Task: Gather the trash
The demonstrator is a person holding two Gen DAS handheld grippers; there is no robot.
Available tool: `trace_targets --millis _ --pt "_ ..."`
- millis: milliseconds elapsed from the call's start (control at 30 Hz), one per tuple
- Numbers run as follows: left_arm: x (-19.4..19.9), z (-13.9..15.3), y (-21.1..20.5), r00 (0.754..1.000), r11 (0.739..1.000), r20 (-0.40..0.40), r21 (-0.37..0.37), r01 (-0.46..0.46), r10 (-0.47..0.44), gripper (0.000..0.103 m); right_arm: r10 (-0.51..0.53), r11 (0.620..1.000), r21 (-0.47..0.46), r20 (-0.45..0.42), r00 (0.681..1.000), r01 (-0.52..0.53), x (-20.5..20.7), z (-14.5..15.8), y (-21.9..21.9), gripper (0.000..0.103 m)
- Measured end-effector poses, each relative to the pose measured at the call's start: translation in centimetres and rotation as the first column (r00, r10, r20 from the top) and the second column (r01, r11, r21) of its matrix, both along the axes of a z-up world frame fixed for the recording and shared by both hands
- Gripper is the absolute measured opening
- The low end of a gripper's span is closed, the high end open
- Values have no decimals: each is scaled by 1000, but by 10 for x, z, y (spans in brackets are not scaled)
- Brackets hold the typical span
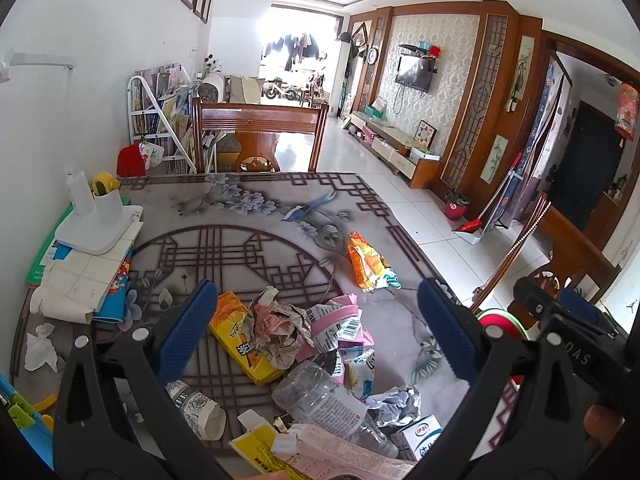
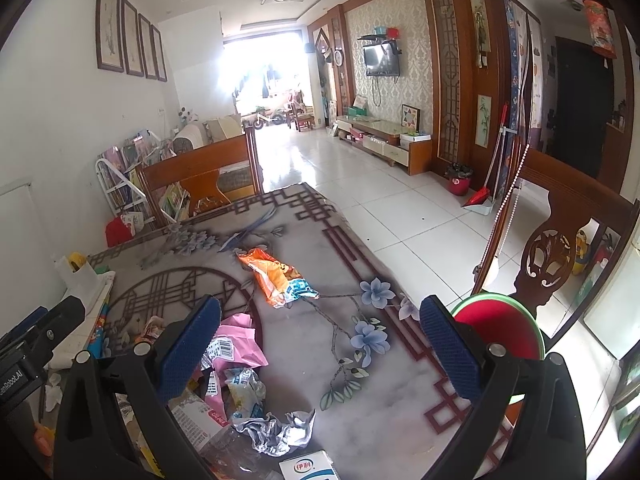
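Red basin sits beside the table; each hand-held gripper gapes wide, holding nothing

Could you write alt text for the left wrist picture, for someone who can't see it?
Open left gripper above a trash pile on a patterned table: yellow carton, crumpled paper, clear plastic bottle. An orange snack bag lies apart.
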State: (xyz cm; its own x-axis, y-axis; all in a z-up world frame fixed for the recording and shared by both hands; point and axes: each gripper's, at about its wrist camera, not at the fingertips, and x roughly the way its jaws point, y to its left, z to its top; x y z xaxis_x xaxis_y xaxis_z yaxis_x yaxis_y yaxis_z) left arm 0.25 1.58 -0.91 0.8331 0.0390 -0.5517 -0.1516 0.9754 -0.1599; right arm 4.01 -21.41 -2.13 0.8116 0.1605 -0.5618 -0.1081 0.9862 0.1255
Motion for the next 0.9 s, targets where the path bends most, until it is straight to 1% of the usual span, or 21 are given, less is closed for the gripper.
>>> trace_targets --millis 900 --pt "2 -6 4 1000 1000 -15 -4 -14 14 98 2 1000 -1 -5 1000 -2 2 -3 1 96"
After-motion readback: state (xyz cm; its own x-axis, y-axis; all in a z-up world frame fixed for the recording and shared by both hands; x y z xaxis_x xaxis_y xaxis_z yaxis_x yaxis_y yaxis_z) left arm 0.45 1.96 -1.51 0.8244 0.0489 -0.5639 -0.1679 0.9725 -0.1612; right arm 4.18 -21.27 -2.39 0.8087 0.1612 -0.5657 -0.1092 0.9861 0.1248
